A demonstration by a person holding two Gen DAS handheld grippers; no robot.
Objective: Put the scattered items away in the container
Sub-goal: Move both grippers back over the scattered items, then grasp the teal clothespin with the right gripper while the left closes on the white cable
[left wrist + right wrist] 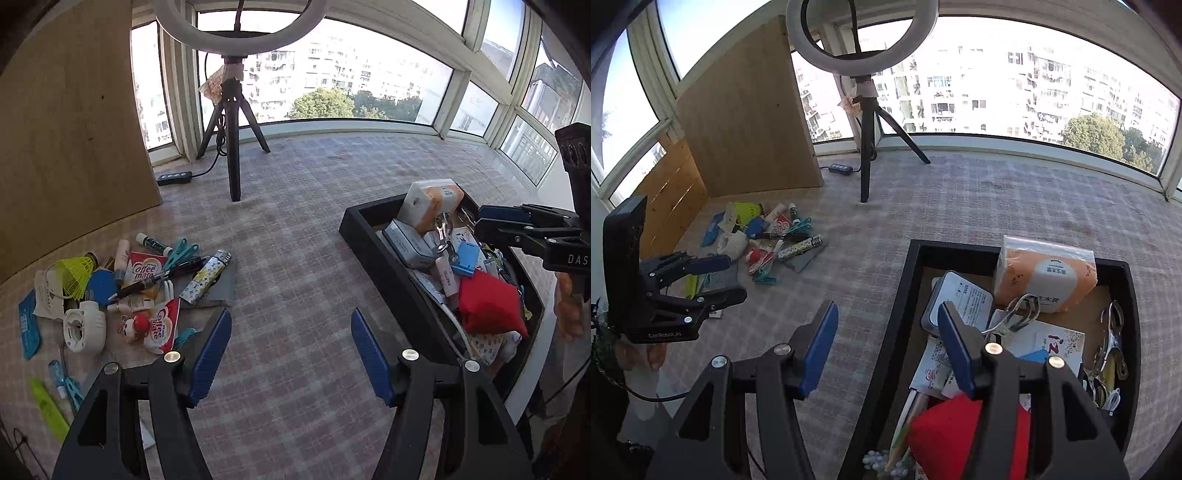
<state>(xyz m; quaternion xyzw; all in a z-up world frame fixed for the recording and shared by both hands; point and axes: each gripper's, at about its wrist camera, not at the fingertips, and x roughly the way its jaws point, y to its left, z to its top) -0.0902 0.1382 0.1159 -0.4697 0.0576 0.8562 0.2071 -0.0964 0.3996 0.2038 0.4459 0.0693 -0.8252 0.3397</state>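
Observation:
A black tray [373, 251] on the checked cloth holds a tissue pack [430, 201], a red pouch [487, 302], boxes and clips; it also shows in the right wrist view [905, 291]. Scattered items lie at the left: a yellow shuttlecock [75, 275], Coffee mate sachets [142, 267], a pen [162, 278], a patterned lighter [208, 275], a white round fan [83, 325]. My left gripper [291, 347] is open and empty above bare cloth between pile and tray. My right gripper [886, 343] is open and empty over the tray's left wall.
A ring light on a black tripod [234, 147] stands at the back with a power strip [174, 178]. A wooden board [70, 122] stands behind the pile. Windows run along the far edge. The right gripper shows in the left wrist view [524, 225].

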